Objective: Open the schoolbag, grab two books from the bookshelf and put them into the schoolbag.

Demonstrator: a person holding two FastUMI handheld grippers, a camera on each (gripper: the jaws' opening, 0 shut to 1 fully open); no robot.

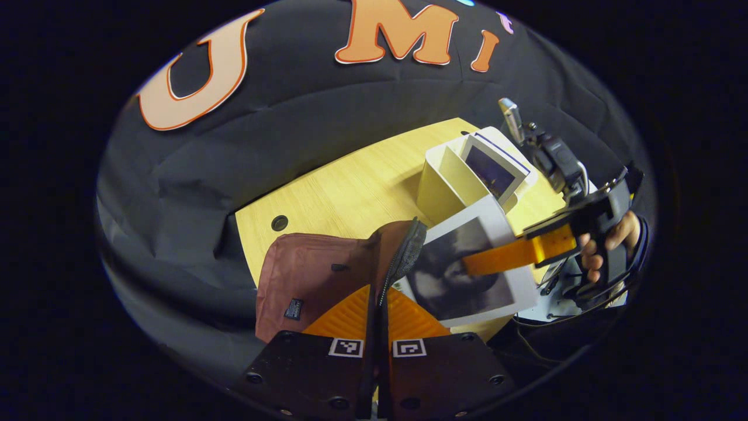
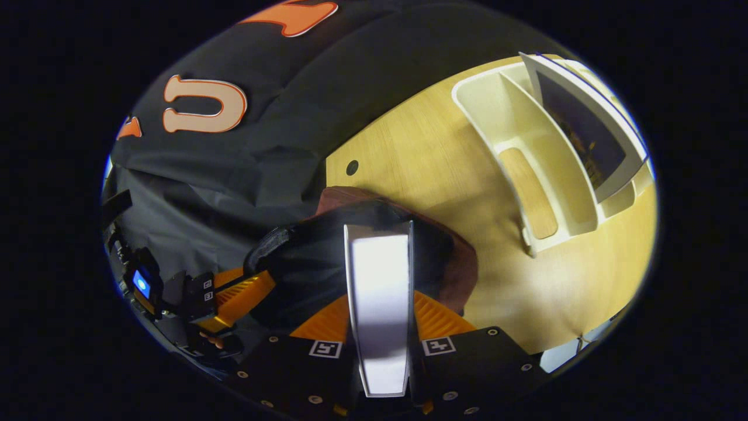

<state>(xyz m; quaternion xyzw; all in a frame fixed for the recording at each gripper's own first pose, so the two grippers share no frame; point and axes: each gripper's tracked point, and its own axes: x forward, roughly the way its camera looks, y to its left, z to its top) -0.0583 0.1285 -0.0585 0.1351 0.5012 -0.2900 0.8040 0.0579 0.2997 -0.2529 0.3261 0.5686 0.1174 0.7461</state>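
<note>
The brown schoolbag [image 1: 310, 275] lies on the wooden table [image 1: 350, 187]. My left gripper [image 1: 378, 298] is shut on the zippered edge of the bag's mouth and holds it up. My right gripper [image 1: 473, 266] comes in from the right, shut on a white-bordered book [image 1: 461, 286] tilted just beside that mouth. In the right gripper view the book [image 2: 380, 275] stands edge-on between my right gripper [image 2: 380, 295] fingers, over the schoolbag's [image 2: 459, 263] dark inside. There the left gripper [image 2: 266, 280] grips the bag's left rim. A second book [image 1: 494, 169] stands in the cream bookshelf [image 1: 444, 181].
The bookshelf [image 2: 526, 146] stands behind and to the right of the bag, one slot bare, the other holding the second book [image 2: 584, 128]. A cable hole [image 1: 279, 223] marks the table's far left. A hand [image 1: 613, 240] holds the right gripper. Bare tabletop [image 2: 421, 152] lies between bag and shelf.
</note>
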